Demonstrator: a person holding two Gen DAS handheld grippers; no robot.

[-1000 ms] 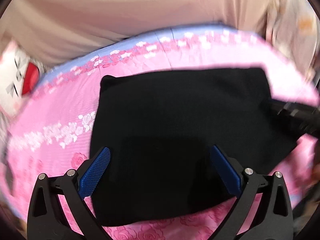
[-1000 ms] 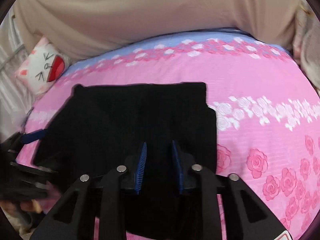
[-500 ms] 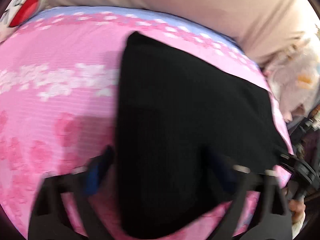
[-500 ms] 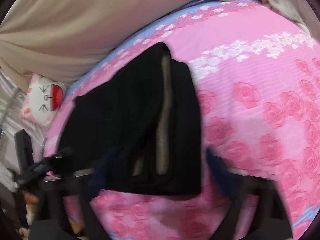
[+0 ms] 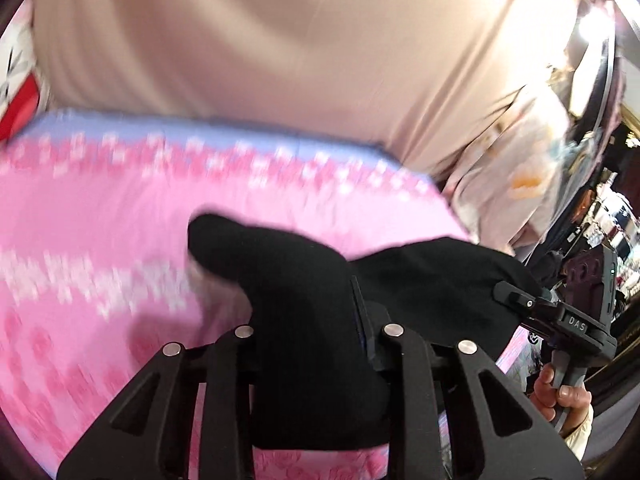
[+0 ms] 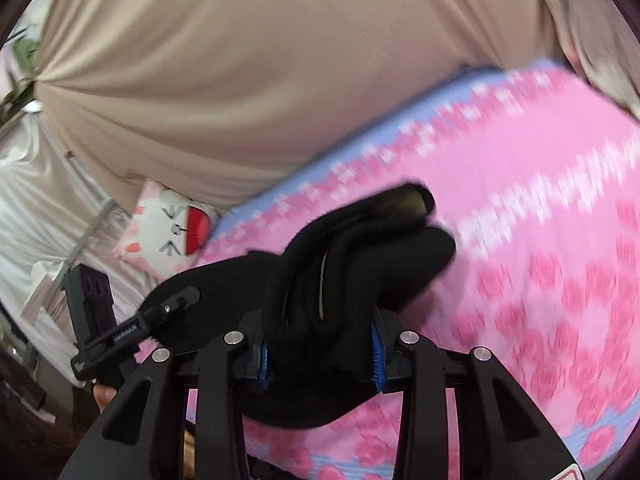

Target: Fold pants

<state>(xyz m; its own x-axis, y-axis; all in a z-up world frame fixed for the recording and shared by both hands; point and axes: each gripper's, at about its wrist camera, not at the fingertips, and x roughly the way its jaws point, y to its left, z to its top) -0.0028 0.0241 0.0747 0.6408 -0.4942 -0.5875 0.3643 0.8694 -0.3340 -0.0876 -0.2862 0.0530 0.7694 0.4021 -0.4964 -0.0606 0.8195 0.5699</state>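
The folded black pants [image 5: 304, 312] hang lifted above the pink rose bedsheet [image 5: 80, 240]. My left gripper [image 5: 308, 344] is shut on one end of the bundle; the cloth hides its pads. My right gripper [image 6: 320, 352] is shut on the other end [image 6: 340, 280], where several stacked layers and a pale inner band show. The right gripper also shows at the right of the left wrist view [image 5: 520, 300], and the left gripper at the left of the right wrist view [image 6: 176, 304]. Both views are motion-blurred.
A beige curtain [image 6: 260, 80] hangs behind the bed. A white cartoon-face pillow [image 6: 168, 232] lies at the bed's far left corner. Pale patterned fabric [image 5: 520, 160] hangs beyond the bed's right edge. The sheet has a lilac border [image 5: 200, 132].
Both grippers were open over the folded pants lying flat. Both have closed on opposite ends and lifted the bundle off the sheet.
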